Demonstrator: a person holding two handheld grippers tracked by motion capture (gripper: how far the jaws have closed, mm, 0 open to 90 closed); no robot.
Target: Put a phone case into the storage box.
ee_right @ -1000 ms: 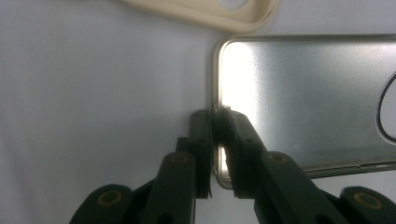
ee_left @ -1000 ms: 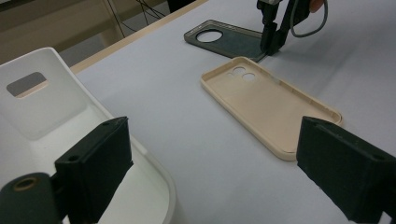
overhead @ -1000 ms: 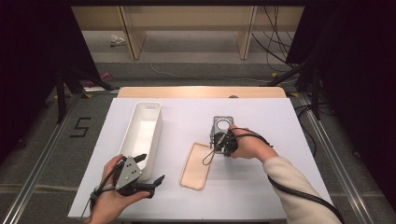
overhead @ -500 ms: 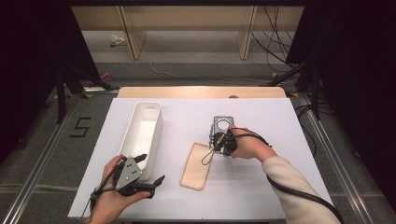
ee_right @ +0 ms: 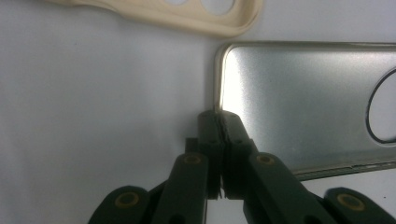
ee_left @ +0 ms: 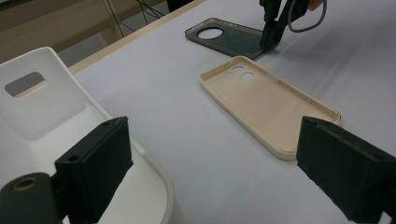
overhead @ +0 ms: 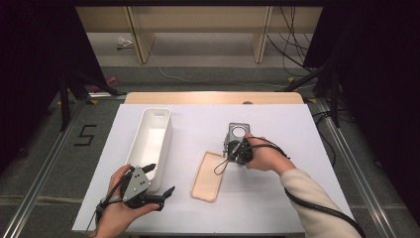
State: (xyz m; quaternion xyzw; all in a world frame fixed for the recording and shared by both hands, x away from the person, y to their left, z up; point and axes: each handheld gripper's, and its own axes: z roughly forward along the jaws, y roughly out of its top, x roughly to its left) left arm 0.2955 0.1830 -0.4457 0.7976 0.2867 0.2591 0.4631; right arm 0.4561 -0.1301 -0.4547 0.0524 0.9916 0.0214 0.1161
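While the right gripper (ee_right: 219, 119) has just been closing its jaws, they now stand pressed together on the near corner rim of the dark phone case (overhead: 236, 135), pinching that thin edge; the left gripper view shows the same tips (ee_left: 270, 39) down on the case's corner.

The dark case lies flat on the white table (overhead: 297, 129), right of centre, camera cutout toward the far side, just beyond the beige phone case (overhead: 207, 176) and close to it at one corner; whether they touch I cannot tell.

Handling, as a guess: the dark case looks like a thin, light shell with a smooth, shiny inside, so likely slippery on the flat face. It is probably stiff enough to lift by one edge but may flex or swing from a corner pinch. The raised rim is the only real hold, since it lies flat. A grip along a long side, nearer the middle, would tilt less than this corner. Not fragile, low risk if dropped.

The left gripper (overhead: 156, 186) rests near the front edge beside the white bin (overhead: 153, 141), jaws spread wide with nothing between them.

Counts: two phone cases (one dark, one beige), one white bin, apparently holding nothing, two grippers. The beige case lies open side up with two small lens holes.
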